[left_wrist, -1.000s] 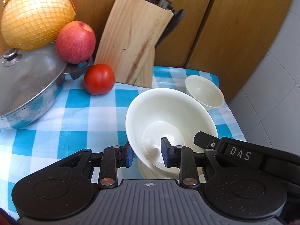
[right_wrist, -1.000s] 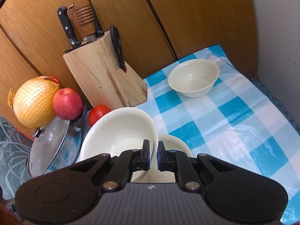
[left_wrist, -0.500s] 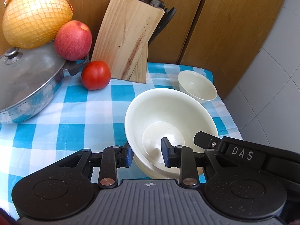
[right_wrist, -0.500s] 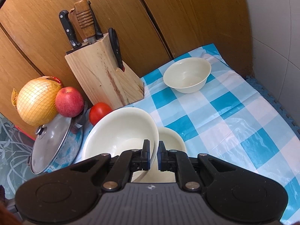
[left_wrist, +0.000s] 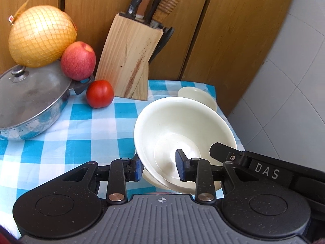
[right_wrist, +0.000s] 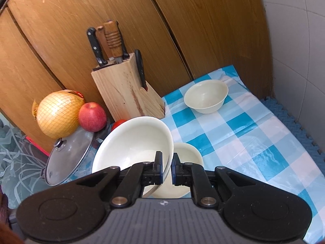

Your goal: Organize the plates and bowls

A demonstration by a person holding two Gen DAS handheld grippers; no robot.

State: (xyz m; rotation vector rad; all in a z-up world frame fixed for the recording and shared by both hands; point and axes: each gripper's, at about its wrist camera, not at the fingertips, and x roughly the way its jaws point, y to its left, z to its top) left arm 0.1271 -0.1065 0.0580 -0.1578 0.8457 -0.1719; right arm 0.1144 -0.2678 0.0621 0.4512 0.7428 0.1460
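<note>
In the left wrist view, the left gripper [left_wrist: 159, 167] was spread wide. One finger sat outside the big bowl [left_wrist: 182, 130] and the other sat inside it, but neither one squeezed the rim. A second before, the big bowl sat lower and hid less. Now it was a bit higher and covered most of the far small bowl [left_wrist: 196, 97] by the wall. So the big bowl was likely being lifted off the shallow dish [left_wrist: 154, 181] under it. The big bowl's open mouth pointed up and tipped toward the camera. It was round, so it had no long side.

In the right wrist view, the right gripper [right_wrist: 167, 167] was pinching the rim of the big bowl [right_wrist: 132, 144], with its fingers almost together. The camera had pulled back and up since a second ago, so more of the checked cloth [right_wrist: 264, 142] showed. The shallow dish [right_wrist: 186, 162] lay flat on the cloth just beside the lifted bowl. The far small bowl [right_wrist: 206, 96] stood upright, well apart, near the knife block [right_wrist: 126, 93].
</note>
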